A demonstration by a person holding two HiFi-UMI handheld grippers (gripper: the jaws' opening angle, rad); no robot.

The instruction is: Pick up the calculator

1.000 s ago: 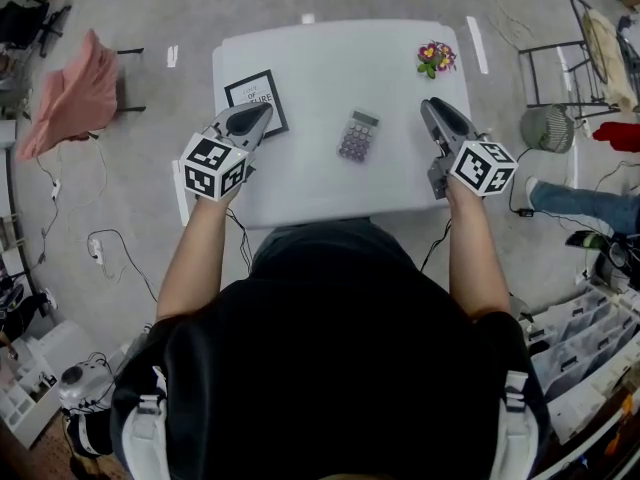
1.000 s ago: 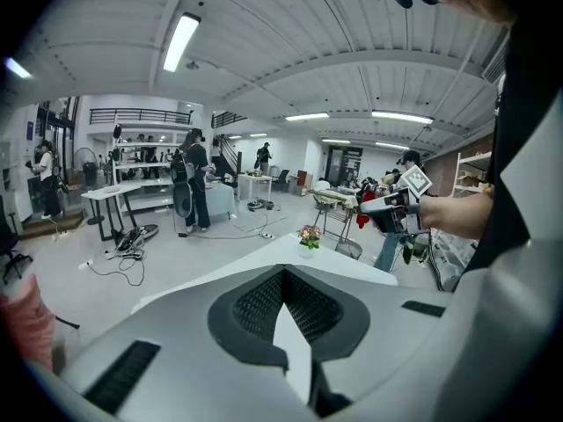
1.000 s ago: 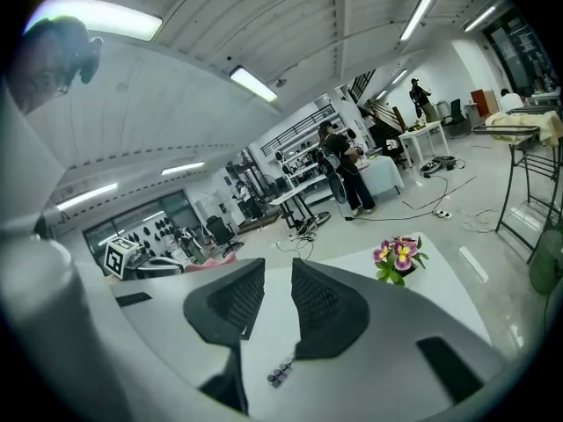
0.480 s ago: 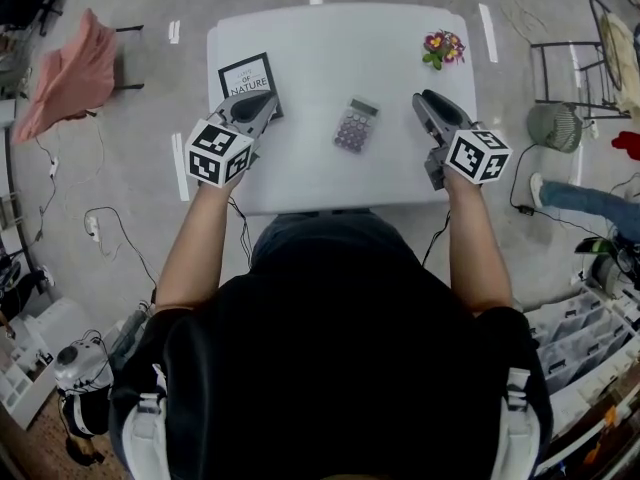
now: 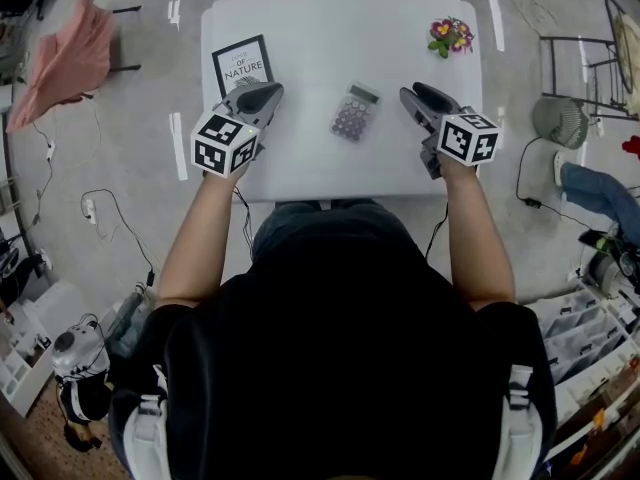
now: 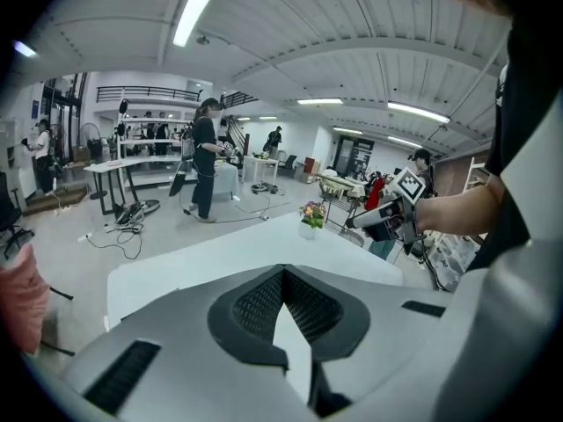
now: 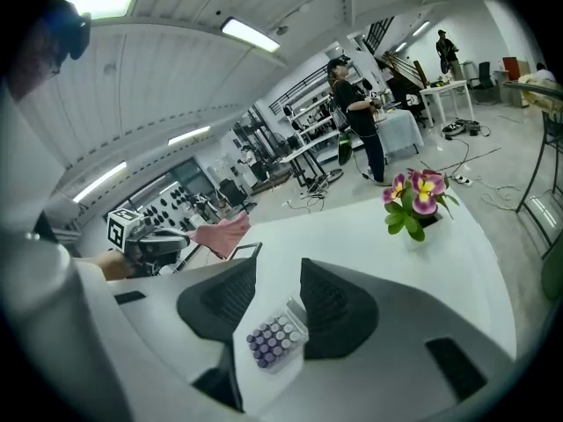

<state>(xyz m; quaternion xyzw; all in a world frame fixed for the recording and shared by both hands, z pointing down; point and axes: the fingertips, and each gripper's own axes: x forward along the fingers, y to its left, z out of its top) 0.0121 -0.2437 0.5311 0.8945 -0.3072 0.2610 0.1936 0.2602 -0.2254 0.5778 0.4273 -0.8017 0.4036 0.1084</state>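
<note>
The calculator [image 5: 355, 113] is lying flat near the middle of the white table [image 5: 330, 28], slightly towards the person's edge, with its long axis running from about one o'clock, where the pale display is sitting, down to seven o'clock in the head view. It is showing as a slim, rounded rectangle of glossy plastic with rows of small, raised purple keys. The right gripper [image 5: 408, 95] is hovering just off its three o'clock side and looks the nearer of the two. Its jaws have just been opening and are standing well apart. In the right gripper view the calculator [image 7: 274, 335] is sitting framed in the gap between the dark, ribbed pads, ahead of them and untouched. The left gripper [image 5: 274, 92] is waiting further off at nine o'clock, its jaws meeting at the tips around nothing. The coming grasp is probably depending on the right jaws straddling the narrow width rather than the length. Beyond, a small pot of pink and yellow flowers [image 5: 451, 36] is standing at two o'clock, and a black-framed sign [image 5: 243, 64] is lying at ten o'clock.
</note>
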